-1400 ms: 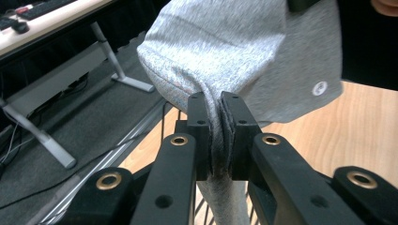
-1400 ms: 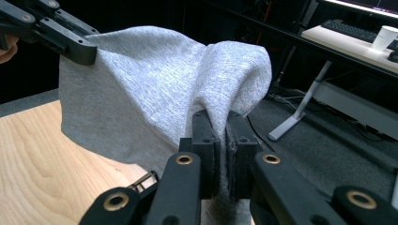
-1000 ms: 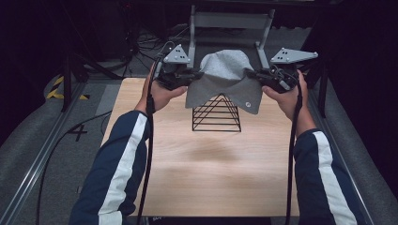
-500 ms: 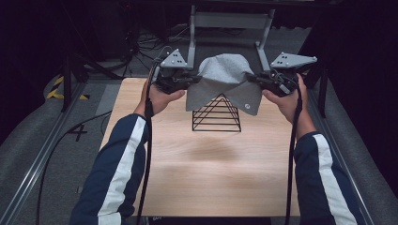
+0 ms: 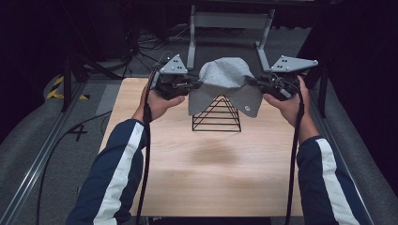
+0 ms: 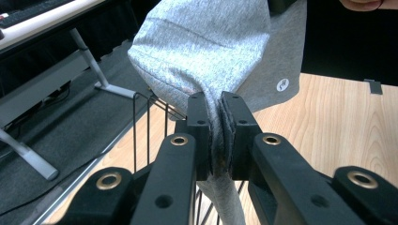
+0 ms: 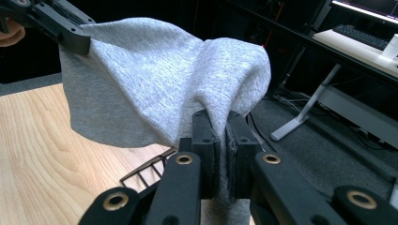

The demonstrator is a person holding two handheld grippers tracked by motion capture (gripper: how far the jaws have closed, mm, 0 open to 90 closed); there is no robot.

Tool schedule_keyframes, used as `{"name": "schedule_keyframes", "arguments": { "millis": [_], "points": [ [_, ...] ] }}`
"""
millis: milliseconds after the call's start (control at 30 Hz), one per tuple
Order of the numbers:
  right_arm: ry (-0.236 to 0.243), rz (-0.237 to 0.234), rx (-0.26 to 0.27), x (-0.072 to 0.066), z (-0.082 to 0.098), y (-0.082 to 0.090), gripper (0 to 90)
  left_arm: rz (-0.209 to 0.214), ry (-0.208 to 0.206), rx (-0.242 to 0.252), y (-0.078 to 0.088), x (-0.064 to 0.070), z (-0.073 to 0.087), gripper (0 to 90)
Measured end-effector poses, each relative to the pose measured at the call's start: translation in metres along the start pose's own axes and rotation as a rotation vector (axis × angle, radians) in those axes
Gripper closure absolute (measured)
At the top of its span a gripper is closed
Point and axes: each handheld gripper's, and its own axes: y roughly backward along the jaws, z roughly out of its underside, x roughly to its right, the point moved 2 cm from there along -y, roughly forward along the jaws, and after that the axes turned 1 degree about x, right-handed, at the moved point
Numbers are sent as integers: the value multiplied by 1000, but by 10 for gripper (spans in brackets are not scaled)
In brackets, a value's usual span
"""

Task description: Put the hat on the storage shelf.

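Lifted slightly higher, grey cloth (image 5: 225, 82) hangs over wire pyramid (image 5: 217, 115), both tools (left tool (image 5: 191, 86), right tool (image 5: 256, 82)) clamped on it; lowering probably comes next.

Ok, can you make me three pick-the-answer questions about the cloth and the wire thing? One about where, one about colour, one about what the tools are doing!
1. Where is the grey cloth?
A. flat on the wooden table
B. held up over the black wire pyramid rack
C. on the floor

2. What colour is the cloth?
A. red
B. yellow
C. grey

3. What are the left tool and the right tool doing?
A. both shut on the cloth
B. both open, holding nothing
C. one lies on the table

Answers: 1 B, the high view shows the cloth hanging between the tools above the rack. 2 C, it looks grey in every view. 3 A, each gripper view shows cloth pinched between its jaws.
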Motion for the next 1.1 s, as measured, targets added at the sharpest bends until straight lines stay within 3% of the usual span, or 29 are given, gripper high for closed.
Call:
{"name": "schedule_keyframes", "arguments": {
  "millis": [100,200,433,600,867,1033,1100],
  "points": [
    [2,-2,-1,0,1,0,847,-3,6,1,1,-2,2,831],
    [9,2,-16,0,3,-3,846,-22,-11,-38,-4,-3,5,831],
    [7,0,-47,-2,13,-17,846,-36,28,-67,-19,-10,19,830],
    [-7,-6,-76,-1,27,-31,847,-33,67,-96,-33,-16,36,830],
    [-20,-11,-133,1,53,-48,847,-22,79,-141,-52,-14,58,830],
    [-41,-25,-150,-2,68,-57,847,-12,111,-145,-61,-10,71,831],
    [-48,-30,-160,-4,75,-61,847,-5,102,-170,-64,-9,76,831]
  ]
}}
